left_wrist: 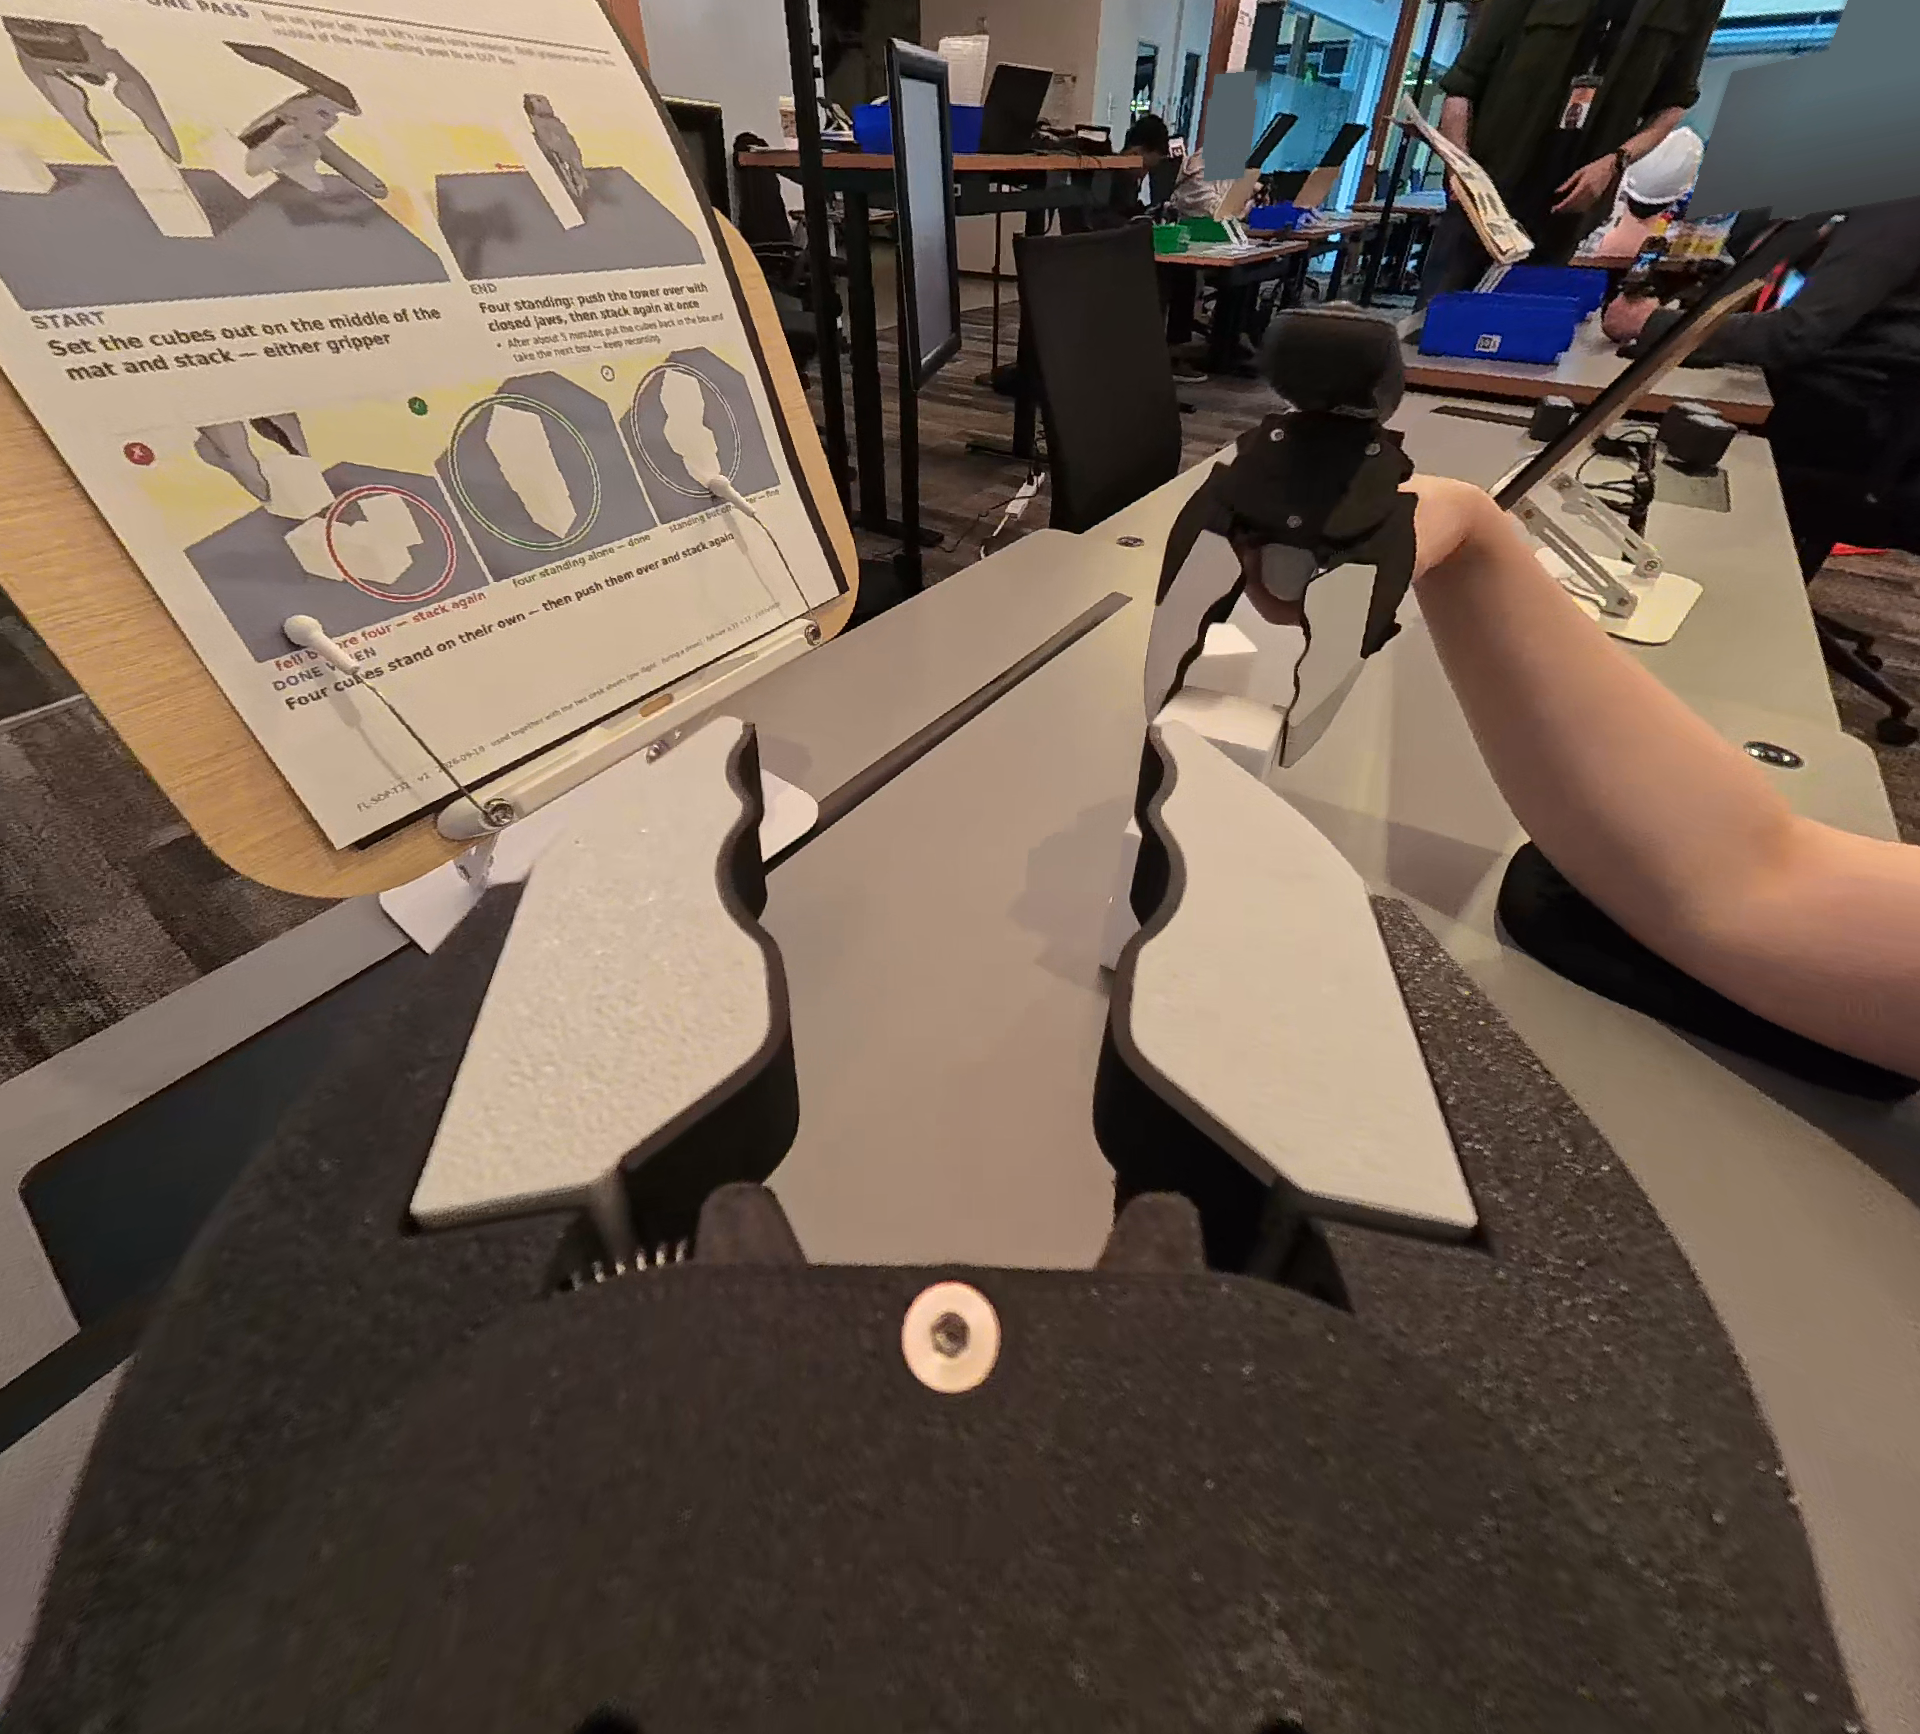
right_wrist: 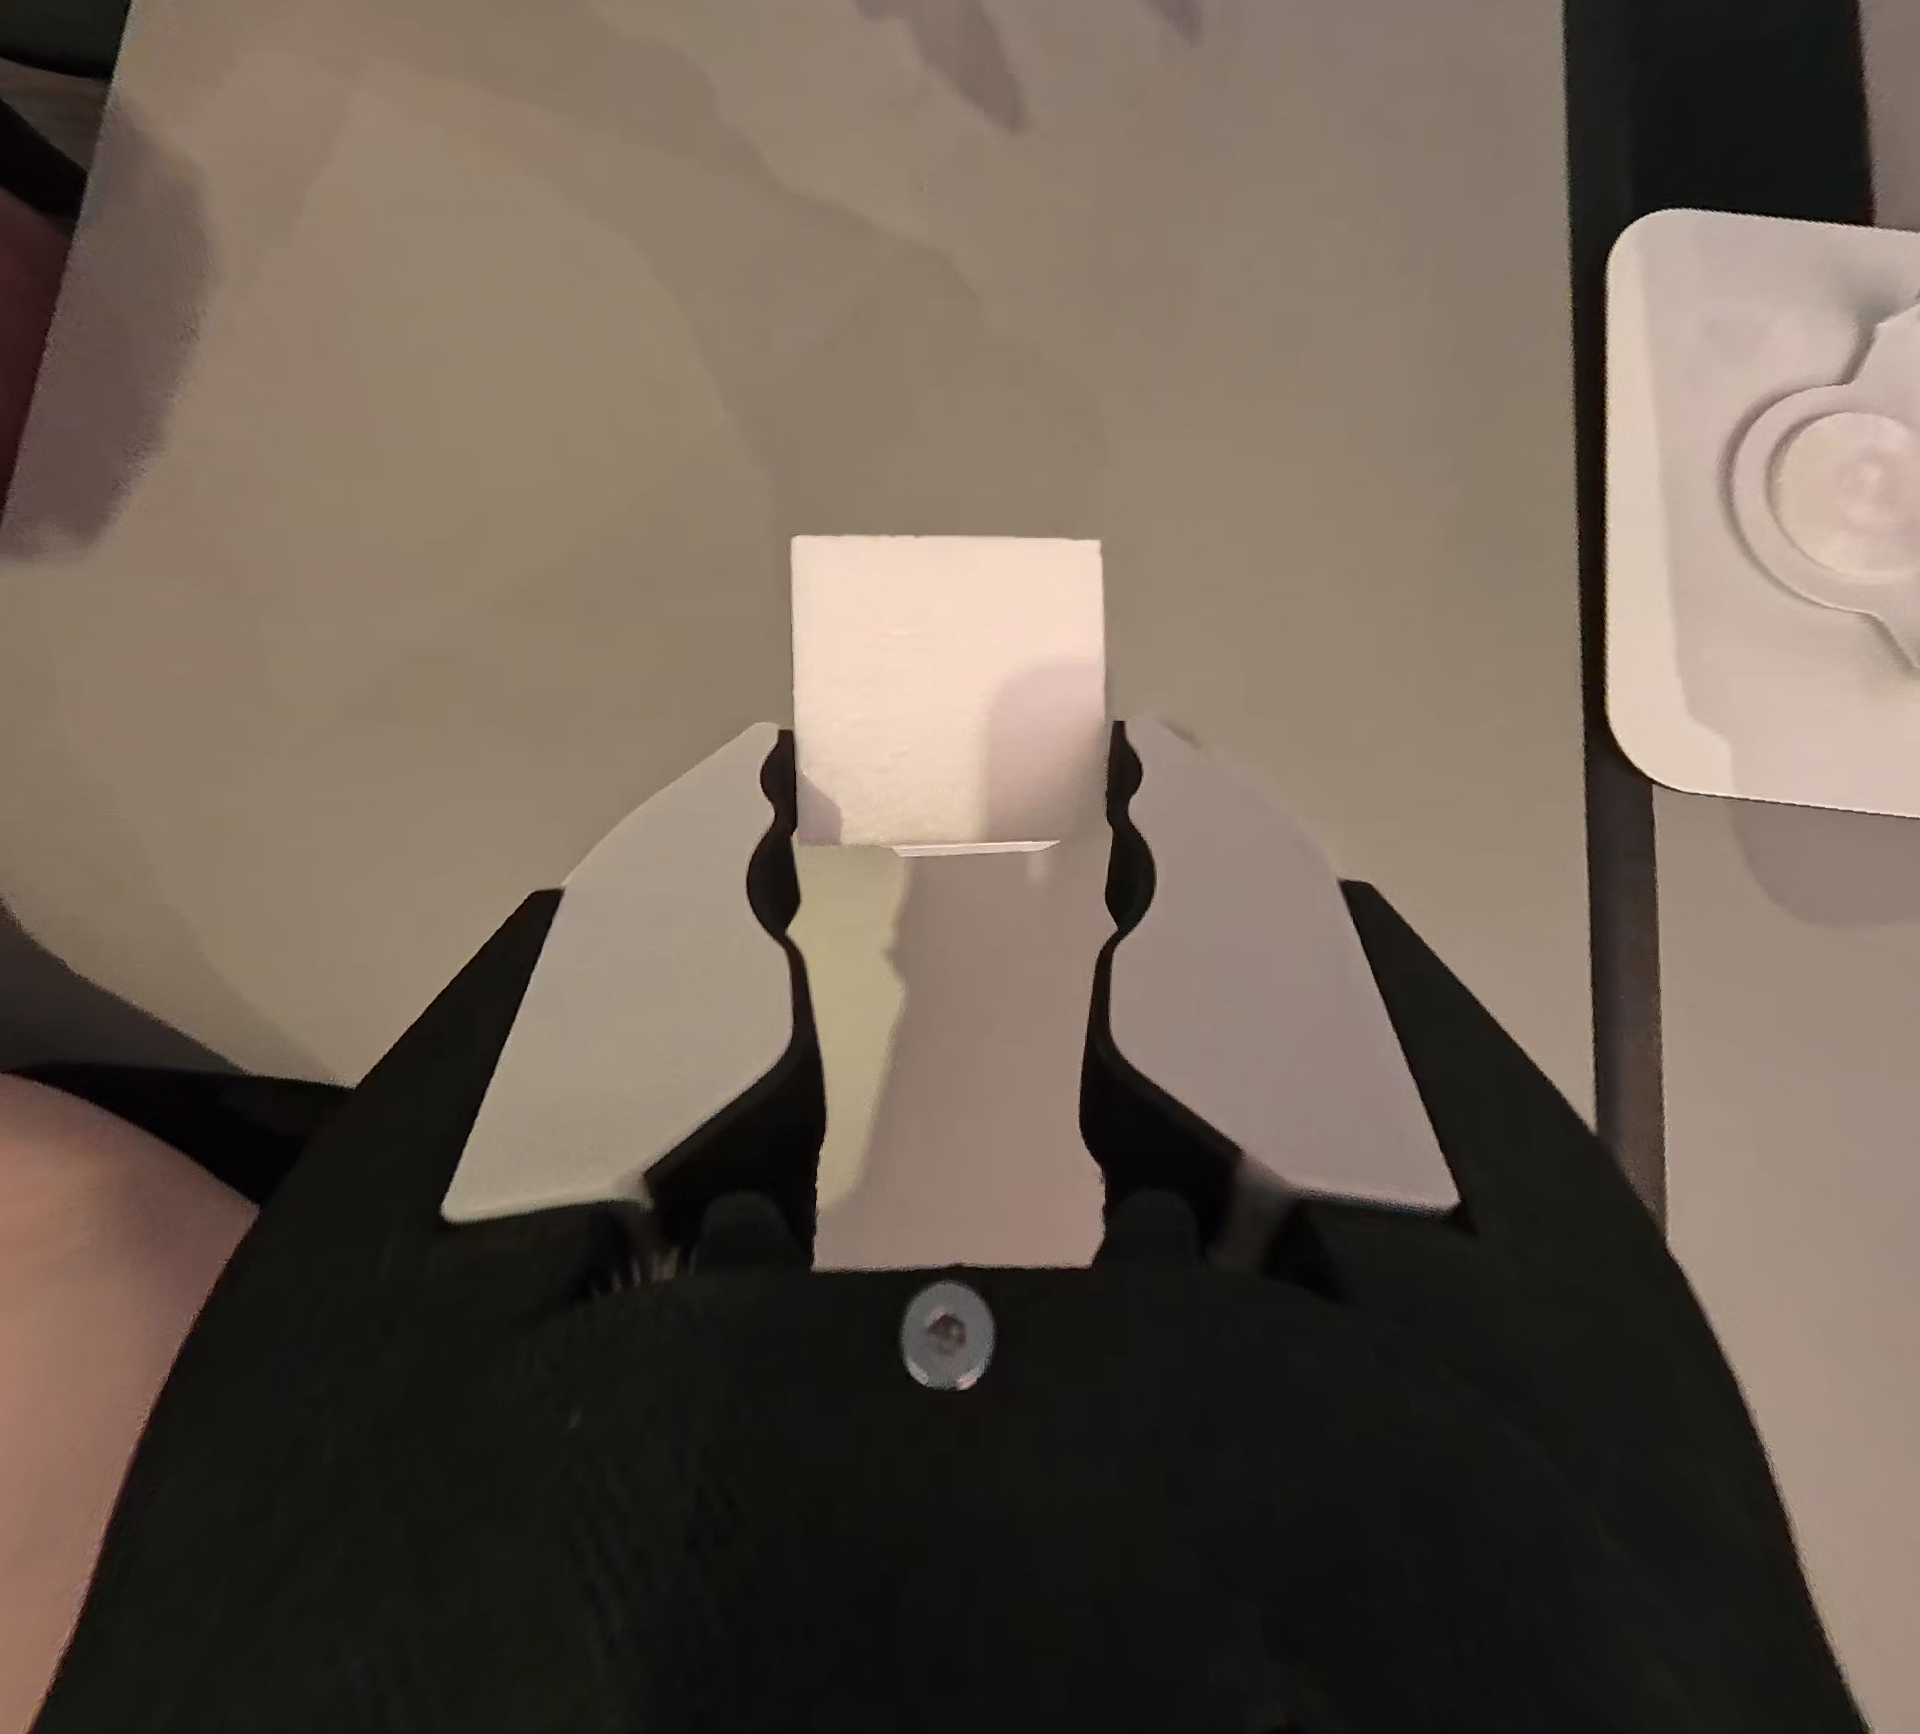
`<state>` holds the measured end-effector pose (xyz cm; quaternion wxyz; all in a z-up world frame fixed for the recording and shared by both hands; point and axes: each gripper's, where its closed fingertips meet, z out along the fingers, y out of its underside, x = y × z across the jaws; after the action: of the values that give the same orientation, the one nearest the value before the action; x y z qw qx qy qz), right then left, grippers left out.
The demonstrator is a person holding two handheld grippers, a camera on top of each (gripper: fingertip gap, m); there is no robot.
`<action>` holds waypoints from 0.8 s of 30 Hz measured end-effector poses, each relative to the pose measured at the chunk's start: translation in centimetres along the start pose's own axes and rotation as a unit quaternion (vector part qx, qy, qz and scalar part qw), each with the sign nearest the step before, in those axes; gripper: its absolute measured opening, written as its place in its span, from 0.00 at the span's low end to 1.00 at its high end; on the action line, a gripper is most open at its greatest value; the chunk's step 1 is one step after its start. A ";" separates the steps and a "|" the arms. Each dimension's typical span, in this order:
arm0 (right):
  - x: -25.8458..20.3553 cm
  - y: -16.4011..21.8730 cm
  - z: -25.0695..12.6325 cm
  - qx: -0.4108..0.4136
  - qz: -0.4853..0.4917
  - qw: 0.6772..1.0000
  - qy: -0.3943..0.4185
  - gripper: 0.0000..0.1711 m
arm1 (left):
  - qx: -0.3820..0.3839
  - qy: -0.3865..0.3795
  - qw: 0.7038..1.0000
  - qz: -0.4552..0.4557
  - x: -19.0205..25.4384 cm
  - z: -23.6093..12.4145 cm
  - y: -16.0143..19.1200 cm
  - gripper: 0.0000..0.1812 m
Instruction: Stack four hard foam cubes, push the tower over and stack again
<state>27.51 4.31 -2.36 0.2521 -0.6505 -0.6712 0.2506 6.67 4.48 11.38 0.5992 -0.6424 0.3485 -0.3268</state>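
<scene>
White foam cube (right_wrist: 945,687) pinched between right gripper (right_wrist: 948,785) jaws.

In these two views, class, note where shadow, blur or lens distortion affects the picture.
Right wrist view: dim, warm light; soft gripper shadows cross the grey mat and the white foam cube. Left wrist view: brighter; wide-angle bending curves the printed instruction sheet; background desks look soft.

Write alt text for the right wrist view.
Looking straight down, the right gripper has its fingers against both sides of a white foam cube above a grey mat. A white stand base lies at the right edge.
</scene>
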 end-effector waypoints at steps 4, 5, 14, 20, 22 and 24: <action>0.3 0.4 0.7 -0.020 -0.001 1.000 -0.007 0.34 | -0.009 0.000 1.000 0.002 -0.1 0.3 0.4 0.38; 0.3 0.5 0.8 -0.023 -0.004 1.000 -0.005 0.34 | -0.010 -0.001 1.000 0.002 -0.1 0.4 0.4 0.38; 0.7 0.6 0.7 -0.032 -0.026 0.999 0.017 0.34 | -0.012 0.002 1.000 0.004 0.1 0.6 0.4 0.38; 0.5 0.5 0.9 -0.029 -0.034 0.999 0.013 0.34 | -0.020 0.003 1.000 0.002 0.2 0.8 0.9 0.38; 0.6 0.4 0.9 -0.025 -0.038 0.999 0.019 0.34 | -0.020 0.001 1.000 0.002 0.1 0.8 0.9 0.38; 0.9 0.3 0.8 -0.022 -0.036 0.999 0.034 0.37 | -0.020 0.003 1.000 0.001 0.2 0.7 1.0 0.39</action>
<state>27.19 5.21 -3.14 0.2689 -0.6395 -0.6906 0.2043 7.35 4.68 10.35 0.5853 -0.6534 0.3570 -0.3209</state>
